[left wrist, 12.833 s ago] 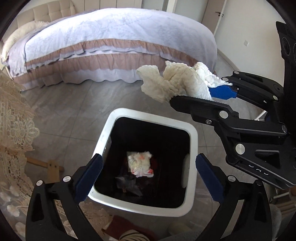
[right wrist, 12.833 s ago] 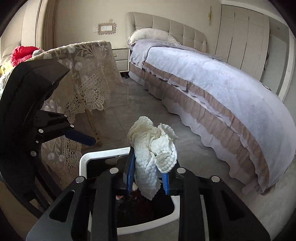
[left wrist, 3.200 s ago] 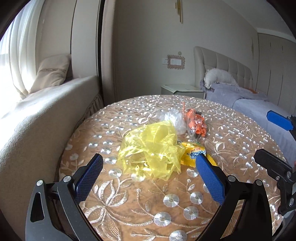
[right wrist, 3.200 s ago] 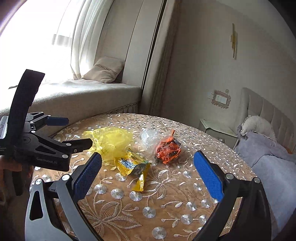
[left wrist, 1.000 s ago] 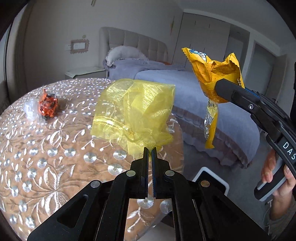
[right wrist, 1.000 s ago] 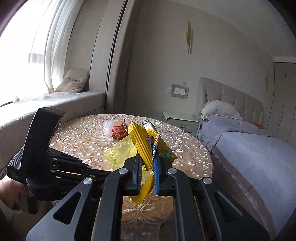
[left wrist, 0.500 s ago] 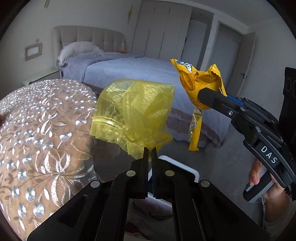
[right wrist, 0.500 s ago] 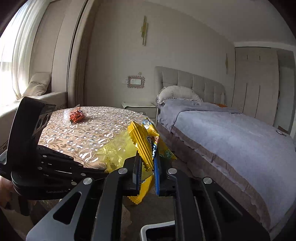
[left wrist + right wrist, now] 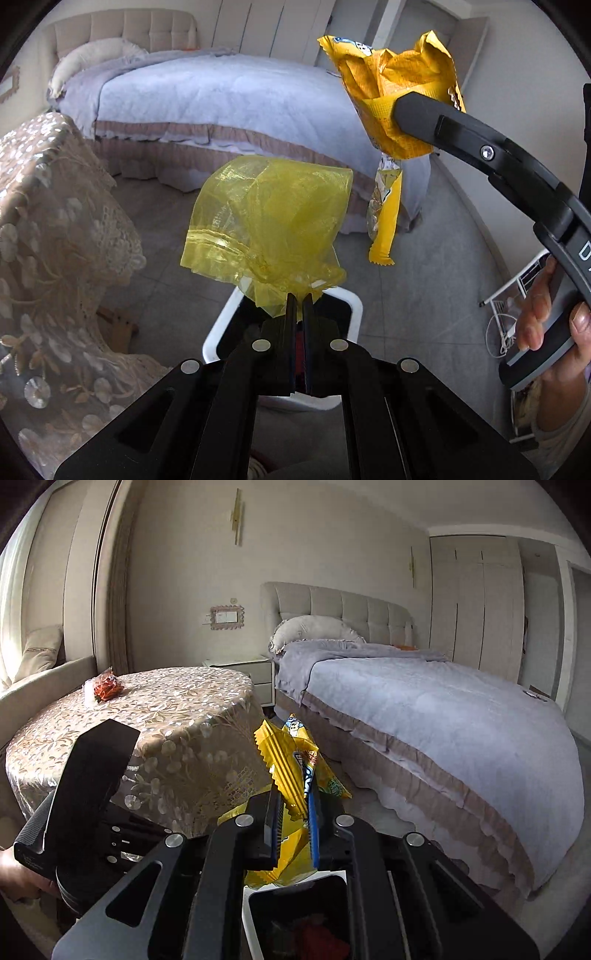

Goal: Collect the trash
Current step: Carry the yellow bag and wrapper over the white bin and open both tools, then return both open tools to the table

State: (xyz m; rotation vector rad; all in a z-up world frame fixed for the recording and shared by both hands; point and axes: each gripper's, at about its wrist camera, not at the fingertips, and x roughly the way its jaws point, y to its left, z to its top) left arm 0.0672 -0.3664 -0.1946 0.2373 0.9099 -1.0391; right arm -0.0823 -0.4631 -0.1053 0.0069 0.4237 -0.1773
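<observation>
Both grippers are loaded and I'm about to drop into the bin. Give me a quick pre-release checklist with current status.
1. Left gripper shut on yellow plastic bag: ok.
2. Right gripper shut on yellow snack wrapper: ok.
3. White trash bin open, room inside: ok.
4. Bag directly over the opening: cannot tell; it hangs near the far rim.
5. Wrapper over the opening: cannot tell.
6. Table cleared: not ok; orange packet remains.

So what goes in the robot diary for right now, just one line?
left gripper: shut on yellow bag | right gripper: shut on snack wrapper | both above bin
</observation>
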